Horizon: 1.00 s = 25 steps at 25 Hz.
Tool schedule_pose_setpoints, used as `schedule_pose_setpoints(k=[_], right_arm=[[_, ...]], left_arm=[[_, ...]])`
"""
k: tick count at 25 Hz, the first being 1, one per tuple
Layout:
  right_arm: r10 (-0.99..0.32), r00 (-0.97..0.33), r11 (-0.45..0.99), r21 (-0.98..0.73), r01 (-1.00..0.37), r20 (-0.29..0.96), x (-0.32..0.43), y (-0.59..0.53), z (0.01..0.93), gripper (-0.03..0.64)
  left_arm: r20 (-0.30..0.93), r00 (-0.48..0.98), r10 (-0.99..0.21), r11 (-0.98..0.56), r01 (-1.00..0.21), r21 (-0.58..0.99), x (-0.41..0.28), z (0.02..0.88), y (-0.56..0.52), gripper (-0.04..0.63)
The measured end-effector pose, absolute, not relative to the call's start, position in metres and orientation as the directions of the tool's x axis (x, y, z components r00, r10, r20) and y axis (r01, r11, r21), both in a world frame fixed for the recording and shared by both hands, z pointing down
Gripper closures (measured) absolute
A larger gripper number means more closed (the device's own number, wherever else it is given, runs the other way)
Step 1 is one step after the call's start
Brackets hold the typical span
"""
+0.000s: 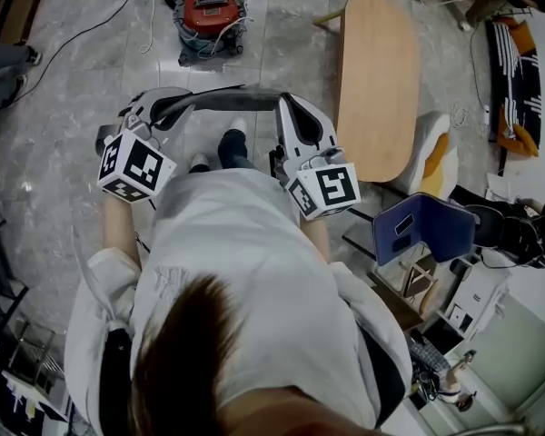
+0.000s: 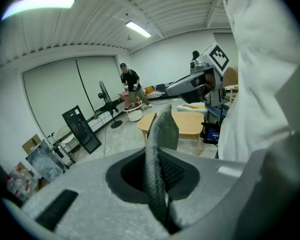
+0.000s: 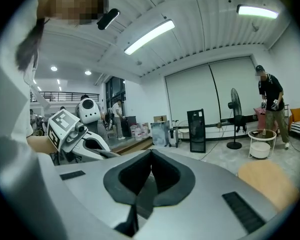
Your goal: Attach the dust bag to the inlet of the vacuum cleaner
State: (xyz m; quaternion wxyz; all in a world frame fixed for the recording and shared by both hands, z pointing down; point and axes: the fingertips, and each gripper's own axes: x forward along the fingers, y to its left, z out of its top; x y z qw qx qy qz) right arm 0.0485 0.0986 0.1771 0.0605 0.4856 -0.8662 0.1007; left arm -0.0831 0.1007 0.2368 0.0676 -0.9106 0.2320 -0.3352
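The grey dust bag [image 1: 225, 99] hangs stretched between my two grippers, in front of the person's body and above the floor. My left gripper [image 1: 166, 107] is shut on one end; in the left gripper view grey mesh fabric [image 2: 159, 134] stands up out of its closed jaws. My right gripper [image 1: 287, 109] is shut on the other end, where dark fabric [image 3: 146, 191] is pinched between the jaws. The red vacuum cleaner [image 1: 211, 7] stands on the floor well ahead, with its hose coiled beside it. Its inlet cannot be made out.
A long wooden table [image 1: 377, 80] stands ahead on the right, and a blue folder-like object [image 1: 424, 225] lies near my right side. Cables [image 1: 91, 30] cross the marble floor on the left. Another person [image 2: 131, 86] stands far off by a small round white table.
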Motion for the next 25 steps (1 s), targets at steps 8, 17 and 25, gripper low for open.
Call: schedule_pose_setpoints(k=[8,17,25], right_arm=[[-0.778,-0.599,0.584,-0.133,-0.801,0.189,0.091,0.041,0.173,0.614],[-0.727,-0.670,0.635,-0.224,-0.739,0.150,0.116,0.017,0.174,0.614],[-0.724,-0.663,0.622,-0.235,-0.746,0.190,0.124,-0.001,0.188,0.614]], left_arm=[[0.558,0.637,-0.532,-0.844,-0.453,-0.287,-0.042,0.228,0.045,0.565],[0.564,0.624,-0.540,-0.835,-0.482,-0.266,-0.012,0.234,0.018,0.565],[0.588,0.639,-0.497,-0.859,-0.458,-0.228,-0.002,0.248,0.002,0.565]])
